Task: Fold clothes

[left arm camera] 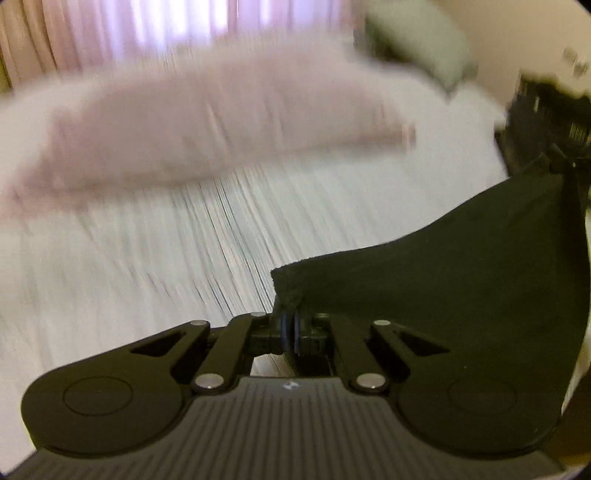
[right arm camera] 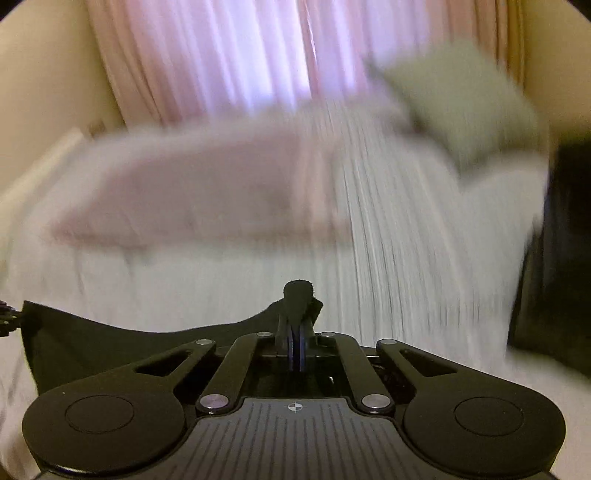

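Jaws clamped together on both grippers, each pinching a corner of the same black garment.

Left wrist view: left gripper (left arm camera: 290, 325) has its blue pads pressed tight on a hemmed corner of the black garment (left arm camera: 461, 280). The cloth fans out from the pinch to the right and up, stretched taut toward the far right edge of the frame, where a bit of dark hardware shows at its other corner; too small to say more. The cloth hangs above the bed (left arm camera: 147, 266), which carries a white sheet with thin stripes, heavily motion-blurred. A pink pillow (left arm camera: 207, 129) lies across the bed further back. A grey-green cushion (left arm camera: 417, 40) sits at the top right. Pink curtains (left arm camera: 147, 29) behind. Dark furniture (left arm camera: 546, 114) at the right edge, blurred.

Right wrist view: right gripper (right arm camera: 297, 343) jaws closed on a bunched corner of the black garment (right arm camera: 110, 347), with a small tuft of fabric sticking up above the pads. The cloth runs left from the pinch to the frame's left edge, lifted over the bed (right arm camera: 406, 258). Pink pillow (right arm camera: 192, 188) mid-left, grey-green cushion (right arm camera: 461, 99) upper right, pink curtains (right arm camera: 229, 55) behind, dark object (right arm camera: 554, 258) on the right, all blurred.
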Tool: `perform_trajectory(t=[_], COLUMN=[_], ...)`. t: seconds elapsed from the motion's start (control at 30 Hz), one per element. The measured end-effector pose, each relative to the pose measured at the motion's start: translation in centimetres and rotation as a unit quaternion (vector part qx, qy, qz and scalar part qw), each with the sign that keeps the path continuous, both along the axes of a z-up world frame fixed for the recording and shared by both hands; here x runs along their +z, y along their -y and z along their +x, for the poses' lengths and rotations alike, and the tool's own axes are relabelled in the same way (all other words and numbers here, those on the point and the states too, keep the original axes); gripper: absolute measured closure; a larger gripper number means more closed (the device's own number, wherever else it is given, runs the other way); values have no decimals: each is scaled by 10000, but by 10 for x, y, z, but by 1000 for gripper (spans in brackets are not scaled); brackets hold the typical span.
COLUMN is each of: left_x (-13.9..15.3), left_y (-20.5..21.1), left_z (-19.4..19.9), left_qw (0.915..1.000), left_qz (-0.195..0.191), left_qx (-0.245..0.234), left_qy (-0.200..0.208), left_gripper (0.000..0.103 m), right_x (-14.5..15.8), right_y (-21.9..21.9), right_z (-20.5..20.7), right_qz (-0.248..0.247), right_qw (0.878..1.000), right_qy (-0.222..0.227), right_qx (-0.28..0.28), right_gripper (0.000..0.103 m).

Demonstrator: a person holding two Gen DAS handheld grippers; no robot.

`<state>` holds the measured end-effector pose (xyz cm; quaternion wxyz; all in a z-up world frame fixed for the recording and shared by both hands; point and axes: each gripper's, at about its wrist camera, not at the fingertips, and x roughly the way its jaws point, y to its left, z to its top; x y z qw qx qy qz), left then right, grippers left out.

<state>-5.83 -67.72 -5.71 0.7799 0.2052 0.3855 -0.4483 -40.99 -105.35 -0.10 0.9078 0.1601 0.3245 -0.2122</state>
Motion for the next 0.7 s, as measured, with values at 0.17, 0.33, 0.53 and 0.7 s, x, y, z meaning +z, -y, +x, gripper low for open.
perform_trajectory(t=[0.17, 0.33, 0.53, 0.7], left_x=[164, 305, 334, 257], left_y=[-29, -92, -172, -232], left_z=[28, 0, -61, -116], left_qw=[9794, 9276, 9042, 9383], left_qz=[-1161, -2137, -2365, -1726], left_qx=[-3, -35, -247, -645], left_qy=[1653, 3063, 3547, 2926], left_gripper=[101, 101, 101, 101], right_x=[161, 233, 227, 186], right_y=[-35, -99, -185, -249], right_z=[7, -34, -99, -153], right_qz=[-1409, -2223, -2436, -2242], right_qw=[9785, 9485, 9360, 9417], right_qy=[1504, 2250, 2513, 2443], right_qx=[-17, -202, -386, -578], right_gripper=[102, 102, 102, 102])
